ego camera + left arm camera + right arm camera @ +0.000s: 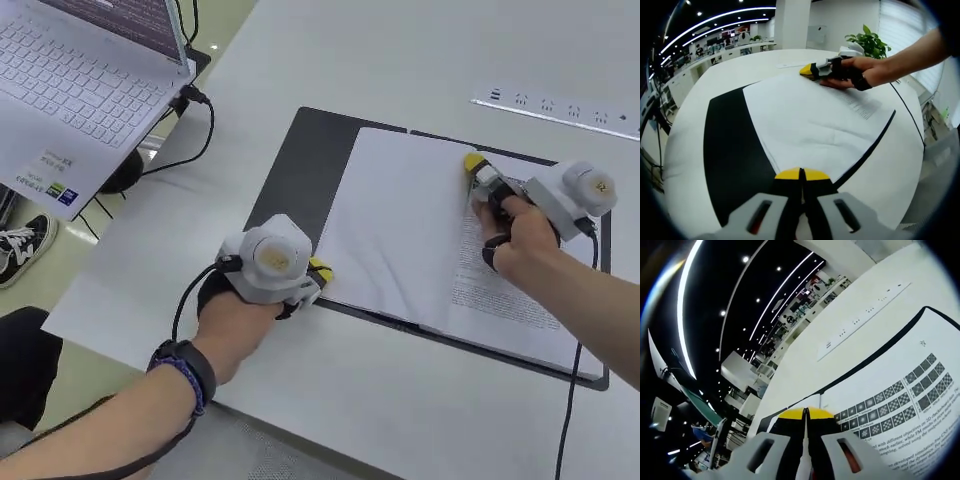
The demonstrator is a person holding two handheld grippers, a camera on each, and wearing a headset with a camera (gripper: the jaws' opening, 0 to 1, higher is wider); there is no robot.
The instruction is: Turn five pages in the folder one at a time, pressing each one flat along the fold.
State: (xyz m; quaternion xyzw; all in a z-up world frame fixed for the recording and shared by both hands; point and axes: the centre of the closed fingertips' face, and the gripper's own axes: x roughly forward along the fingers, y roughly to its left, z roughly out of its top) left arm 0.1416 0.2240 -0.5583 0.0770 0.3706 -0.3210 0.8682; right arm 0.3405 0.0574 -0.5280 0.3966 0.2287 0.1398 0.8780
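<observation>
White table (400,60): open folder (300,170) holds pages (400,230), right tool (475,165) atop.

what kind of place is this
Probably an open-plan office: a laptop and a power strip on the white table, with rows of desks and long ceiling lights behind.

Black folder (290,170) open flat, white pages (400,230)
</observation>
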